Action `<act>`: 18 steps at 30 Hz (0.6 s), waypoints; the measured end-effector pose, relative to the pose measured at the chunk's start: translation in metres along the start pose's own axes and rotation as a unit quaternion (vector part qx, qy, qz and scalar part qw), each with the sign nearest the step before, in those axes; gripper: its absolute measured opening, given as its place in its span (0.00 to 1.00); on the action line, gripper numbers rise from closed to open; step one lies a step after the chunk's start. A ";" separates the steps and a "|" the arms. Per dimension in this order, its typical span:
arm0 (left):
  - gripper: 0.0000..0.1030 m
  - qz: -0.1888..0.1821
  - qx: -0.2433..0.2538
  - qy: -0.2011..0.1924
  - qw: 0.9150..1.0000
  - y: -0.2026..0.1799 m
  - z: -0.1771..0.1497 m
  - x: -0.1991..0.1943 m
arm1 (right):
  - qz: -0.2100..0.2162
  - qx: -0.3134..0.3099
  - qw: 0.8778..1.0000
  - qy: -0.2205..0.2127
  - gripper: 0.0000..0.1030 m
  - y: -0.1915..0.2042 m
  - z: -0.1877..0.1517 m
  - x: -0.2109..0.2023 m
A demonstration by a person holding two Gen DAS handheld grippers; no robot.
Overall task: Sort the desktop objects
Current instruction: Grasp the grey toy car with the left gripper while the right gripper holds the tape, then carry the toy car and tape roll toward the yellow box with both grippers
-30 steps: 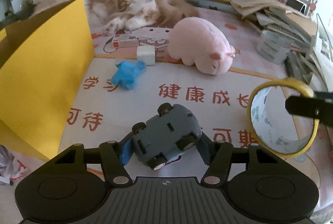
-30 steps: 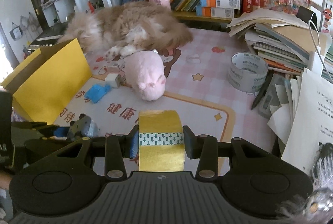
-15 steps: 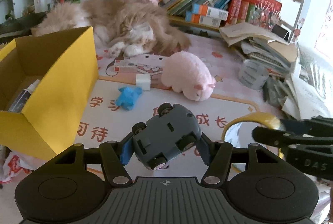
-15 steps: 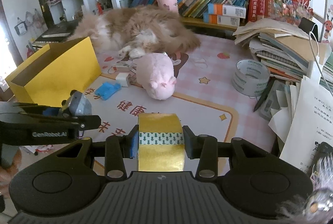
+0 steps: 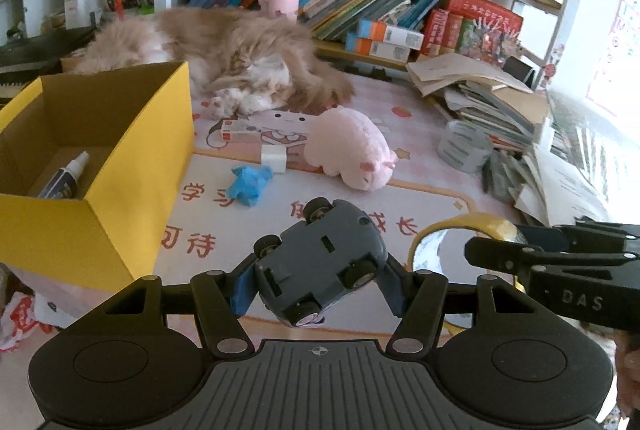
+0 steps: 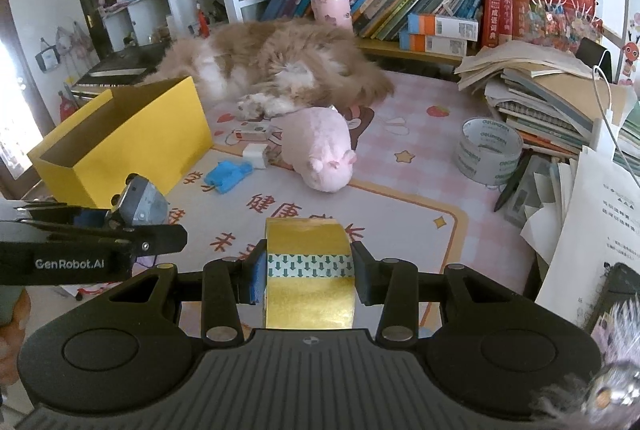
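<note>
With the grey toy car point(image 5: 320, 262) pinched underside-up in our left gripper point(image 5: 318, 280) and the yellow tape roll point(image 6: 310, 270) clamped in our right gripper point(image 6: 310, 276), both held above the desk mat point(image 6: 400, 202), we judge we're mid-carry. Next, we bring them over the yellow box point(image 5: 120, 166), where a small bottle point(image 5: 66, 176) lies, and release.

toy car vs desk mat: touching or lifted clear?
Apart. In the right wrist view the toy car hangs in the left hand-held gripper, with the desk mat visible well below it; neither wheels nor body rest on anything.
</note>
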State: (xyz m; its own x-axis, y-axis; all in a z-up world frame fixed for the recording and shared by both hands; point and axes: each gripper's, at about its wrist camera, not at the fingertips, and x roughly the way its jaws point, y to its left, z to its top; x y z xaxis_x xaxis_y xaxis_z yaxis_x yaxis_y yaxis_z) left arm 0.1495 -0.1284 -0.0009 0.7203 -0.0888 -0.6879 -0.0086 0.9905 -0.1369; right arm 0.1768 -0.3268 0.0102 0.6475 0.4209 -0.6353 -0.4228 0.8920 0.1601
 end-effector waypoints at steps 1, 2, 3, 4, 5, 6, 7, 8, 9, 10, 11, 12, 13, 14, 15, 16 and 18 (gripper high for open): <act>0.59 -0.004 0.001 0.000 1.000 0.001 -0.001 -0.004 | 0.000 0.001 1.000 0.000 0.37 0.003 -0.001 -0.002; 0.59 -0.007 0.002 -0.001 1.000 0.002 -0.002 -0.007 | 0.000 0.002 1.000 -0.001 0.37 0.006 -0.002 -0.004; 0.59 -0.011 0.003 -0.001 1.000 0.004 -0.003 -0.011 | -0.001 0.003 1.000 -0.002 0.37 0.009 -0.003 -0.006; 0.59 -0.014 0.004 -0.002 1.000 0.006 -0.004 -0.014 | -0.002 0.005 1.000 -0.002 0.37 0.013 -0.004 -0.009; 0.59 -0.016 0.005 -0.003 1.000 0.008 -0.004 -0.017 | -0.002 0.006 1.000 -0.002 0.37 0.017 -0.005 -0.011; 0.59 -0.018 0.006 -0.005 1.000 0.011 -0.005 -0.021 | -0.002 0.007 1.000 -0.002 0.37 0.021 -0.006 -0.012; 0.59 -0.020 0.005 -0.007 1.000 0.015 -0.005 -0.024 | -0.002 0.008 1.000 -0.002 0.37 0.025 -0.008 -0.014; 0.59 -0.021 0.003 -0.008 1.000 0.017 -0.006 -0.027 | -0.001 0.008 1.000 -0.001 0.37 0.030 -0.009 -0.015; 0.59 -0.023 0.003 -0.010 1.000 0.021 -0.007 -0.031 | 0.000 0.007 1.000 -0.001 0.37 0.034 -0.010 -0.016; 0.59 -0.025 0.003 -0.012 1.000 0.023 -0.008 -0.034 | -0.001 0.005 1.000 0.000 0.37 0.040 -0.012 -0.017; 0.59 -0.027 0.004 -0.013 1.000 0.027 -0.010 -0.038 | -0.001 0.004 1.000 0.001 0.37 0.045 -0.013 -0.018; 0.59 -0.029 0.004 -0.013 0.999 0.030 -0.011 -0.040 | -0.002 0.004 1.000 0.002 0.37 0.050 -0.015 -0.018; 0.59 -0.031 0.004 -0.013 0.999 0.033 -0.013 -0.042 | -0.003 0.005 1.000 0.003 0.37 0.055 -0.016 -0.019; 0.59 -0.033 0.003 -0.013 0.999 0.037 -0.015 -0.045 | -0.003 0.004 1.000 0.004 0.37 0.060 -0.018 -0.020; 0.59 -0.035 0.003 -0.013 0.999 0.040 -0.017 -0.047 | -0.004 0.004 1.000 0.004 0.37 0.065 -0.019 -0.021; 0.59 -0.037 0.002 -0.013 0.999 0.044 -0.018 -0.049 | -0.005 0.003 1.000 0.004 0.37 0.070 -0.020 -0.022; 0.59 -0.040 0.001 -0.014 0.999 0.051 -0.022 -0.054 | -0.007 0.002 1.000 0.006 0.37 0.079 -0.023 -0.024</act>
State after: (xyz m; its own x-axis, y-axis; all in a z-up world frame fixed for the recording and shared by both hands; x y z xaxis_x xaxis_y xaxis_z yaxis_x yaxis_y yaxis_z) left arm 0.0952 -0.0752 0.0133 0.7372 -0.1656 -0.6550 0.0514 0.9804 -0.1901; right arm 0.1135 -0.2699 0.0206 0.6451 0.4067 -0.6468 -0.4120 0.8981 0.1538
